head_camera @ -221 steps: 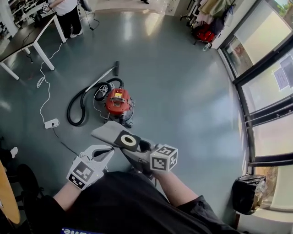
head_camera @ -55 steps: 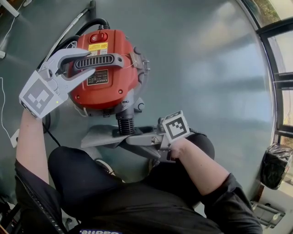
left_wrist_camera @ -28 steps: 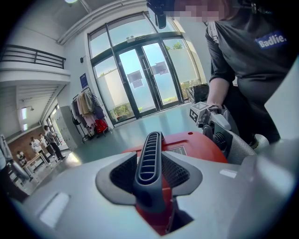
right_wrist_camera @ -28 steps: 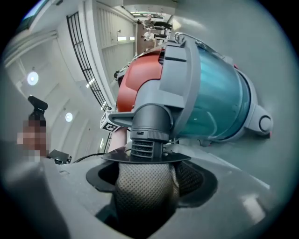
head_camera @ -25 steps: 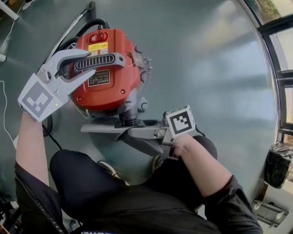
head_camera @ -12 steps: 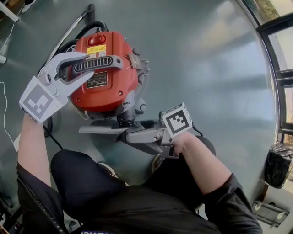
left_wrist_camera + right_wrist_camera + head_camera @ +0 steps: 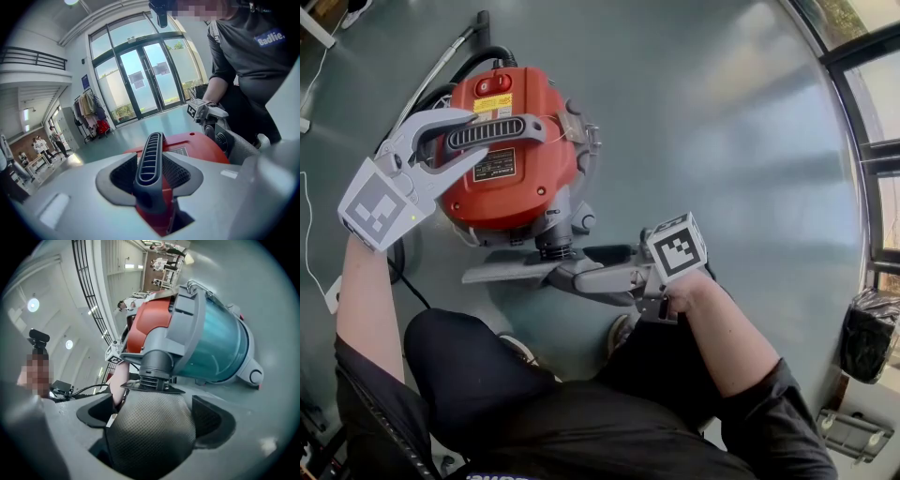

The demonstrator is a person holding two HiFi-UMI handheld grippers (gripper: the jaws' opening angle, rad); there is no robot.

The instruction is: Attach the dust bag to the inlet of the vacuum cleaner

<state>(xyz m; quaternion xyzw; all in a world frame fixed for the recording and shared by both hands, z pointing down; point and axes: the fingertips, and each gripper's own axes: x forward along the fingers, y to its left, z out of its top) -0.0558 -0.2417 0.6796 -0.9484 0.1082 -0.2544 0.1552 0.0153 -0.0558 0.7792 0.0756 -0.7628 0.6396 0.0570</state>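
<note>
The red vacuum cleaner (image 7: 520, 178) lies on the floor. Its black handle (image 7: 492, 133) sits between the jaws of my left gripper (image 7: 483, 134), which is shut on it; the left gripper view shows the handle (image 7: 149, 164) pinched between the pads. The grey dust bag (image 7: 154, 432) hangs from the inlet (image 7: 157, 363), its collar (image 7: 502, 272) seated on it. My right gripper (image 7: 577, 267) has just been opening. The bag lies between its jaws, with a gap at the pads (image 7: 213, 420).
The black hose and wand (image 7: 455, 58) lie beyond the vacuum, with a white cable (image 7: 309, 253) at the left. A black bin bag (image 7: 867, 328) stands at the right by the glass wall. Far off are a clothes rack (image 7: 91, 110) and people (image 7: 56, 136).
Since the earliest frame I have come up to the vacuum and my left gripper has taken its handle. The bag's collar went onto the inlet. The right gripper has spread and shifted slightly right.
</note>
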